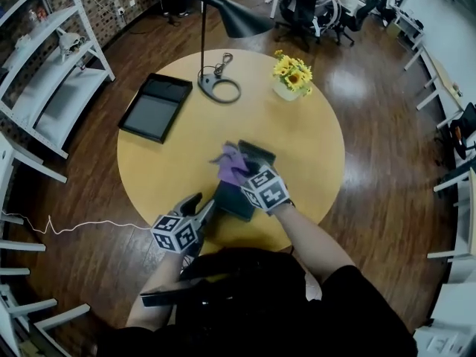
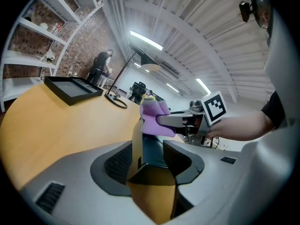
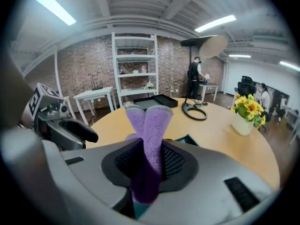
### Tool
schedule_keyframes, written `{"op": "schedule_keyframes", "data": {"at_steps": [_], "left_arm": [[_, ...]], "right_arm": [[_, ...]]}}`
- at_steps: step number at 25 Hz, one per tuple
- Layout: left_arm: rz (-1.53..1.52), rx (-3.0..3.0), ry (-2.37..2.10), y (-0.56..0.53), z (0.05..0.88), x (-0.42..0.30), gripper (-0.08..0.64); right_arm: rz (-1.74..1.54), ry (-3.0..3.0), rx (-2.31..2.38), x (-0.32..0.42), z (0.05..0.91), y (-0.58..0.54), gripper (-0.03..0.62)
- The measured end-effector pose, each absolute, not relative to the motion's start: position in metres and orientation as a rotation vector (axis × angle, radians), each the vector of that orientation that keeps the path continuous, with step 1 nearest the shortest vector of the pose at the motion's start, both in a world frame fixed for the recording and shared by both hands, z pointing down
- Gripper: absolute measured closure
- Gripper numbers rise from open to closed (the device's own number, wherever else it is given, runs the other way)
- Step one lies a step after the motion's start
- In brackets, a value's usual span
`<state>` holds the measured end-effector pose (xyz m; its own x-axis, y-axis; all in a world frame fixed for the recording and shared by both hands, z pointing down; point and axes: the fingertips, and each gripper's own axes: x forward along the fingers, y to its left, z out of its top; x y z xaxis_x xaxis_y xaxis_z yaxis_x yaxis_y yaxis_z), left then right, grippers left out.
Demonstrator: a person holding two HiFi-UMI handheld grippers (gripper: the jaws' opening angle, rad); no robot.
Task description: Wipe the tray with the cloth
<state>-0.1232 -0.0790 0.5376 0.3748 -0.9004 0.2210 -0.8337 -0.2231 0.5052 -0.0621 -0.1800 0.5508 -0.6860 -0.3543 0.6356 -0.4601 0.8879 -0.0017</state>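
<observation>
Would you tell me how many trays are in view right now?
2. The far tray lies at the table's left, near the lamp base; the near tray is at the person's edge, gripped by the left tongs.

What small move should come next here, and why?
Probably lower the right gripper so the cloth presses onto the tray, then begin a stroke. The cloth is clamped there, over the tray, which the left gripper holds by its near edge.

No legible text, label or number anywhere.
</observation>
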Motion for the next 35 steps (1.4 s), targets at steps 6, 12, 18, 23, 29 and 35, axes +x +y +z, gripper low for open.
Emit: {"op": "schedule_keyframes", "data": {"at_steps": [6, 12, 18, 23, 29, 35], "left_arm": [[-0.167, 2.05, -1.502, -0.069, 0.543, -0.128, 0.37], [-0.135, 2.037, -1.493, -0.069, 0.554, -0.126, 0.37], [-0.125, 2.032, -1.472, -0.08, 0.555, -0.12, 0.37], [-0.137, 2.013, -1.456, -0.088, 0.559, -0.118, 0.37], [-0.234, 1.931, -1.5, -0.083, 0.558, -0.135, 0.37], [-0.333, 1.858, -1.643, -0.072, 0.547, -0.169, 0.37]], "right_arm": [[0.039, -2.262, 0.476, -0.065, 0.6, -0.17, 0.503], [0.043, -2.273, 0.446, -0.023, 0.599, -0.16, 0.503], [0.114, -2.301, 0.556, 0.029, 0.597, -0.155, 0.503], [0.144, -2.221, 0.625, 0.065, 0.613, -0.159, 0.502], [0.116, -2.277, 0.666, 0.067, 0.584, -0.164, 0.503], [0.17, -2.43, 0.479, -0.024, 0.552, -0.141, 0.503]]}}
